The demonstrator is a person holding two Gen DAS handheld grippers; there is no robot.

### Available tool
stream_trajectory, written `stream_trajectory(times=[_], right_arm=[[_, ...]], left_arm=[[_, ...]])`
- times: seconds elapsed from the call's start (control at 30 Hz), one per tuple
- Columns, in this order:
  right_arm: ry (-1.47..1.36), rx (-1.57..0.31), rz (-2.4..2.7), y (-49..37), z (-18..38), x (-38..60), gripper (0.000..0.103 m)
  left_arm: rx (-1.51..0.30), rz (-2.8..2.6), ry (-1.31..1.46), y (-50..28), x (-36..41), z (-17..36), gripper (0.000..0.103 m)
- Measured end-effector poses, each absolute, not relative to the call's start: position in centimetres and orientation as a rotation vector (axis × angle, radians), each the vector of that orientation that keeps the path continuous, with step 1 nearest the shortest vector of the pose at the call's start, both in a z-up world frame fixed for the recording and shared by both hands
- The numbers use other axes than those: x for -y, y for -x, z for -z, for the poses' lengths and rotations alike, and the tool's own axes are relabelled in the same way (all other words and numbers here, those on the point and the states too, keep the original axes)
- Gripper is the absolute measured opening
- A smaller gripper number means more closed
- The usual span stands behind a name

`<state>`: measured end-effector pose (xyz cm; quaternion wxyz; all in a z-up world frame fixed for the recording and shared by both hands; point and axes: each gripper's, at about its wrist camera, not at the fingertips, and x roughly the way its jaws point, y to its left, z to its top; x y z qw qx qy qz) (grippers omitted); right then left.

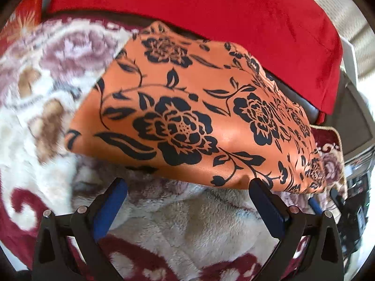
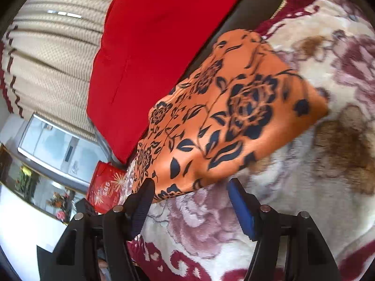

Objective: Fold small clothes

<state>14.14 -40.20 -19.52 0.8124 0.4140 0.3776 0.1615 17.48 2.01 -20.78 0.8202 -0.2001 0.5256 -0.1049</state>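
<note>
Evidently light, limp and slippery, the orange floral satin garment (image 1: 187, 107) lies folded on the plush floral blanket (image 1: 187, 229), below the red cushion (image 1: 211, 11). Both the left gripper (image 1: 187, 187) and right gripper (image 2: 191, 185) stand spread and empty at its near hem, probably the best place to pinch.

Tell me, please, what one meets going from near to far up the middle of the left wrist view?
Left gripper, open and empty → plush floral blanket → orange cloth with black flowers → red cushion.
</note>
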Motion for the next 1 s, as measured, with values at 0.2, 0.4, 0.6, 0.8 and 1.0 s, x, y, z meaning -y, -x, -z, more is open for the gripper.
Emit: stream_trajectory(times=[0.2,0.4,0.6,0.8,1.0], right_arm=[[-0.974,-0.805,-0.324,-14.3,20.5,41.6,0.071],[-1.131,-0.757,-0.258,-16.5,21.7,43.1,0.072],[-1.164,-0.673,-0.188,-18.7,21.4,43.2,0.072],[-1.083,-0.643,-0.119,-20.9,21.0,42.6,0.073],[-0.938,-0.651,-0.057,-22.8,20.8,41.3,0.030]], left_arm=[[-1.116,0.187,0.599,-19.9,-3.4,21.5,0.103],[-1.071,0.136,0.765,-22.0,-4.8,22.4,0.102],[-0.955,0.105,0.783,-22.4,-5.1,21.7,0.067],[-0.946,0.094,0.747,-23.8,-4.5,23.1,0.045],[-0.864,0.125,0.689,-24.1,-3.6,22.2,0.025]])
